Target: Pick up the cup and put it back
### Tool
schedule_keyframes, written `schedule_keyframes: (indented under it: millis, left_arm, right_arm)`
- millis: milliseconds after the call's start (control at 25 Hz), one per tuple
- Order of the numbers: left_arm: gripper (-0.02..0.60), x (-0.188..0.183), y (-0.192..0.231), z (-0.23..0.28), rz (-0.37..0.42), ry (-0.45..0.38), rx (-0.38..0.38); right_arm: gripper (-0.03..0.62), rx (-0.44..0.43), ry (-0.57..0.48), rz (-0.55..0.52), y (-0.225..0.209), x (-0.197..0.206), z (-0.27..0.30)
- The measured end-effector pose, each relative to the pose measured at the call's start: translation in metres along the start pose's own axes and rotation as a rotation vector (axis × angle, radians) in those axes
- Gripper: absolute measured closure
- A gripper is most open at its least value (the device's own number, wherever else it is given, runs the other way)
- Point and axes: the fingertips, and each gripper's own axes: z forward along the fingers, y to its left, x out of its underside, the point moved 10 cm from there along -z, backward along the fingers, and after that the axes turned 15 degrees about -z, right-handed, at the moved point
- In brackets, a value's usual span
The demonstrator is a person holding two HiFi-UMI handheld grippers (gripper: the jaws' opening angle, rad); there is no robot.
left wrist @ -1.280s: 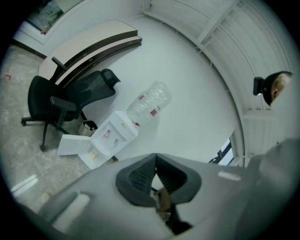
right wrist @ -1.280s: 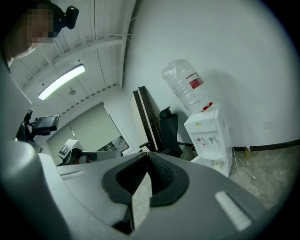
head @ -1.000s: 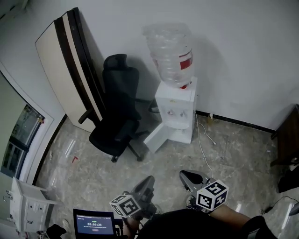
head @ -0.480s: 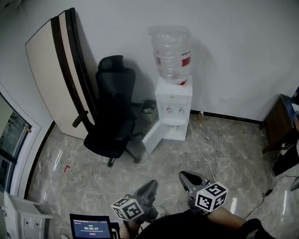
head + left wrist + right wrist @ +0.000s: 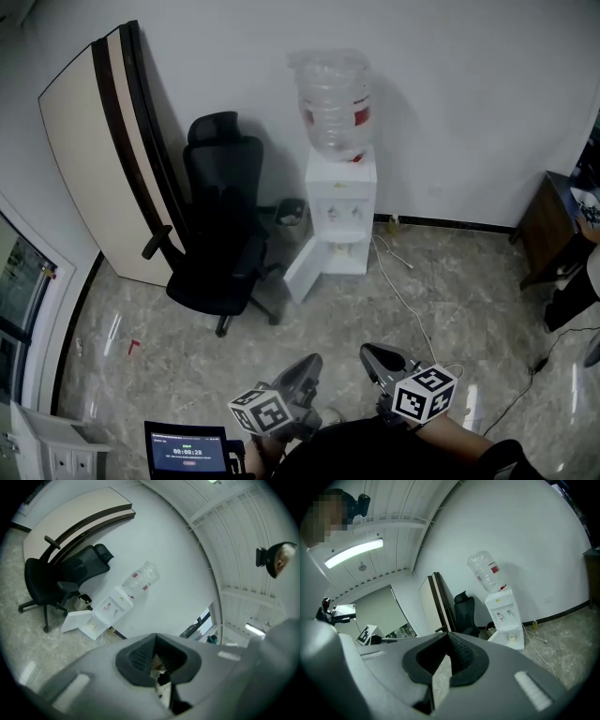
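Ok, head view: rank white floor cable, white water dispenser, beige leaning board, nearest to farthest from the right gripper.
1. White floor cable, just ahead of the right gripper.
2. White water dispenser, at the wall.
3. Beige leaning board, far left.

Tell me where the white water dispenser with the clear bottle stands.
In the head view the white water dispenser stands against the far wall, near centre, just right of the black office chair.
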Motion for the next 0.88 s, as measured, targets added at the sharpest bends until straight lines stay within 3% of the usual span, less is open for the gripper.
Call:
schedule_keyframes:
  millis: [440, 880]
  left_arm:
    - [0.577, 0.022, -0.038, 0.044, 0.049, -0.021, 0.023]
    - [0.577, 0.046, -0.056, 0.082, 0.049, -0.002, 0.003]
  right_arm:
    - [0.586, -0.021, -0.067, -0.031, -0.036, -0.021, -0.038]
    - [0.586, -0.035, -0.075, -0.020, -0.075, -0.026, -0.065]
